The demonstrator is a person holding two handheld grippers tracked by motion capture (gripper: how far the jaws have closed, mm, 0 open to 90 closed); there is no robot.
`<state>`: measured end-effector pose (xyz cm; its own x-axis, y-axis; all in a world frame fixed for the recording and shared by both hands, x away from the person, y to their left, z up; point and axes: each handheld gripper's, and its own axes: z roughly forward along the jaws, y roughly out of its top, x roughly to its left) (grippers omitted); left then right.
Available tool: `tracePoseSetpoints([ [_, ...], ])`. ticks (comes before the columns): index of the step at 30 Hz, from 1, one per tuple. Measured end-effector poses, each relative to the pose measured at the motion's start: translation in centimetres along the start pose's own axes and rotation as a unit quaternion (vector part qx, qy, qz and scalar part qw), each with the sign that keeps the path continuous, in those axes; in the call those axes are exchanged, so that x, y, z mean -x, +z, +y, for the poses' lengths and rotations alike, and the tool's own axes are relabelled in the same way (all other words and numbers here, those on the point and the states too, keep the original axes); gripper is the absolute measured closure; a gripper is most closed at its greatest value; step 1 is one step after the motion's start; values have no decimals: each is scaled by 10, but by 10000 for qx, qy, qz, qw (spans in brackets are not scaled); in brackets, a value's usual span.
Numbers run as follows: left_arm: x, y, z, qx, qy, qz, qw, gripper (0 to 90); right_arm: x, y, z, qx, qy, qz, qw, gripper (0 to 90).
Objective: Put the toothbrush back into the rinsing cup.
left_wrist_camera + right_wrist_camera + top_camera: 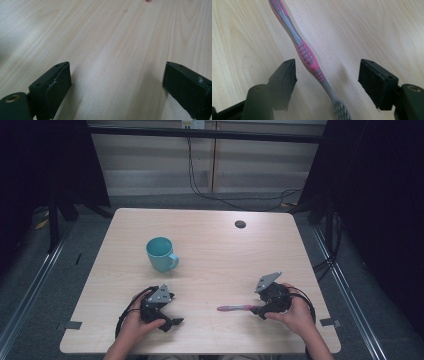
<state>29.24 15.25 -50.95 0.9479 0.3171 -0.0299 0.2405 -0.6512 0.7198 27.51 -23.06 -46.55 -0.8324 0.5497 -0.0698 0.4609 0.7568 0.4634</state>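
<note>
Toothbrush: we see a pink and grey toothbrush (308, 56) lying flat on the tabletop (210, 270), near the front edge and toward the right front corner.
Toothbrush direction: in the high view its handle (235, 308) points toward the left edge, and the head end lies at the right claw.
Toothbrush detail: in the right gripper view the grey bristles sit at the bottom, between the two jaws, and the ribbed pink grip lies just past the pad of the jaw on the left of that view.
Right claw: we find the right claw (327, 77) set around the neck of the toothbrush with its jaws standing wide; neither pad presses on it, and there is bare wood between the toothbrush and the jaw on the right of that view.
Right hand: it holds its gripper (272, 300) low over the tabletop, close to the front edge, the jaws facing the left edge.
Left claw: we see the left claw (116, 82) wide open with nothing but wood grain between its jaws.
Left hand: it holds its gripper (159, 307) near the front edge, toward the left front corner, well apart from the toothbrush.
Mug: a teal mug (161, 254) stands upright left of the middle of the tabletop, handle toward the front right.
Hole: a dark round grommet (240, 224) sits near the far edge.
</note>
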Motion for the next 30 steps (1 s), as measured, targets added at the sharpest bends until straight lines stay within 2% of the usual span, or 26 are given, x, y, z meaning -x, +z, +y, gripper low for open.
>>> tracePoseSetpoints([
  [3,0,0,0,-9,4,4,10000,80,-1,0,2,-38,-28,27,10000,327],
  [9,0,0,0,-9,2,5,10000,79,-2,2,8,-176,-233,72,9995,397],
  [15,0,0,0,-10,-1,3,10000,79,-3,4,11,-327,-381,96,9987,427],
  [16,0,0,0,-11,4,4,10000,79,-4,5,12,-376,-442,138,9982,468],
  [17,0,0,0,-11,4,4,10000,80,-4,5,12,-404,-489,159,9979,472],
  [23,0,0,0,3,-8,1,10000,79,-4,7,13,-578,-584,232,9963,508],
  [25,0,0,0,-5,-8,4,10000,80,-5,7,13,-606,-547,237,9964,518],
  [26,0,0,0,7,-7,1,10000,79,-4,8,14,-665,-593,316,9955,541],
  [30,0,0,0,2,-6,-1,10000,79,-3,8,16,-750,-611,372,9946,574],
])
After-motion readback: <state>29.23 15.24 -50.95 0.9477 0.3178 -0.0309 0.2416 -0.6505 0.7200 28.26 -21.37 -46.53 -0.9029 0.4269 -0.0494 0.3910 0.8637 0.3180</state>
